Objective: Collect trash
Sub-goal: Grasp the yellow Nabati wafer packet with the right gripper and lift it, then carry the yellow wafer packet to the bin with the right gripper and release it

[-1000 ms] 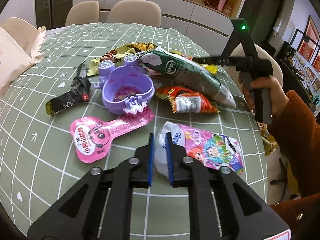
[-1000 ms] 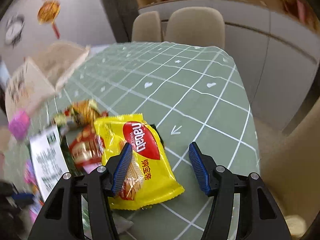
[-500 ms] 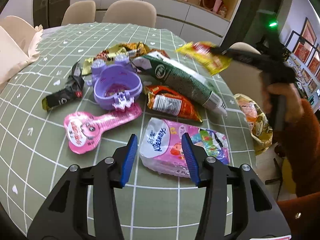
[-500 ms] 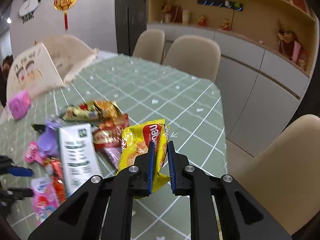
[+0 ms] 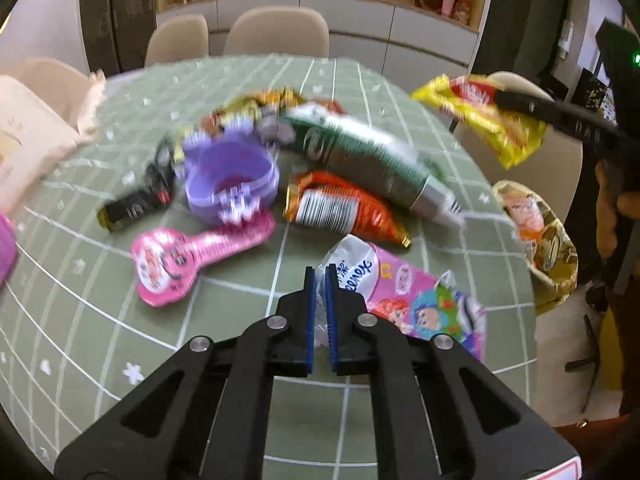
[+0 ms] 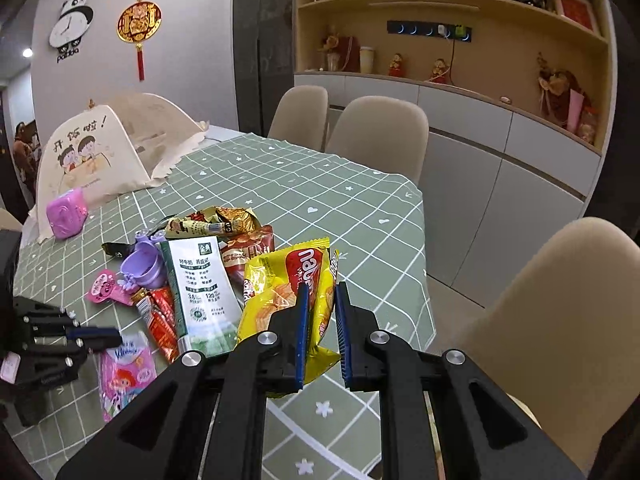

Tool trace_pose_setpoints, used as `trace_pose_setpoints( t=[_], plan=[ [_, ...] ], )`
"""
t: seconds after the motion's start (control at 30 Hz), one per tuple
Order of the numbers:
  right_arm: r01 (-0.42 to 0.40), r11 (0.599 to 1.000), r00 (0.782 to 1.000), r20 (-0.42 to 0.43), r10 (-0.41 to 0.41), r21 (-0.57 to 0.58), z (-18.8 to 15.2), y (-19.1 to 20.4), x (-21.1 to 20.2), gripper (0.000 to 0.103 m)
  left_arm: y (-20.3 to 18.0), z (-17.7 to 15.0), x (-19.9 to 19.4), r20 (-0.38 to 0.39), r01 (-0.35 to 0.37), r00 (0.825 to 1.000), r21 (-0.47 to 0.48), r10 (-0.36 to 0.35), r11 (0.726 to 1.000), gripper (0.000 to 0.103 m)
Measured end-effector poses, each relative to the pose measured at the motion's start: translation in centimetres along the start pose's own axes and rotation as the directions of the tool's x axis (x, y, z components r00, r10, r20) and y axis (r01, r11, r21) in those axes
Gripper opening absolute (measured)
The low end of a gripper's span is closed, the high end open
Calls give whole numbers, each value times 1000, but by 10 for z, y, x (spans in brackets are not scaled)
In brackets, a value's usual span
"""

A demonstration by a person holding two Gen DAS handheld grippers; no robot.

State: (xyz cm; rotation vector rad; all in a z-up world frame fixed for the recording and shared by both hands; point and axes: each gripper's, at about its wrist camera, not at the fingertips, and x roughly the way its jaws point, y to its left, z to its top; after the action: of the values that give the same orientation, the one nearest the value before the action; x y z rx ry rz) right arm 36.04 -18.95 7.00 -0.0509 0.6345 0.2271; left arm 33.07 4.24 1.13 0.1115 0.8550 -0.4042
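Now I am pinching the tissue pack point(image 5: 384, 280) edge in my left jaws and the yellow wrapper point(image 6: 296, 280) in my right jaws, lifting gently so neither is slipping.

cup point(image 5: 232, 184) left of snack bag point(image 5: 344, 210) | tissue pack point(image 5: 404, 296) nearer

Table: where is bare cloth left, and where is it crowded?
Bare: the far half of the table toward the chairs, and its right edge. Crowded: wrappers packed around the purple cup and green pouch.

I see green checked table point(image 6: 280, 176): wrappers, purple cup point(image 5: 230, 178), pink pack point(image 5: 404, 292), food cover point(image 6: 100, 152) on it.
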Motion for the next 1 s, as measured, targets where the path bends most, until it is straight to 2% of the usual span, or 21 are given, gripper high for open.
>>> trace_pose_setpoints(
  t=[0.27, 0.57, 0.77, 1.0],
  plan=[
    [11, 1000, 999, 42, -11, 14, -17, -12, -33, 14, -17, 25, -32, 90, -1, 996, -2, 1, 1000, 5],
    [65, 997, 994, 82, -68, 44, -43, -46, -73, 14, -73, 42, -47, 145, 35, 989, 53, -42, 998, 4],
    [107, 990, 990, 82, -115, 89, -69, -81, -97, 14, -121, 56, -35, 152, 103, 982, 87, -116, 991, 5],
    [160, 980, 983, 67, -169, 119, -95, -116, -112, 14, -184, 69, 8, 105, 185, 975, 123, -198, 975, 4]
  ],
)
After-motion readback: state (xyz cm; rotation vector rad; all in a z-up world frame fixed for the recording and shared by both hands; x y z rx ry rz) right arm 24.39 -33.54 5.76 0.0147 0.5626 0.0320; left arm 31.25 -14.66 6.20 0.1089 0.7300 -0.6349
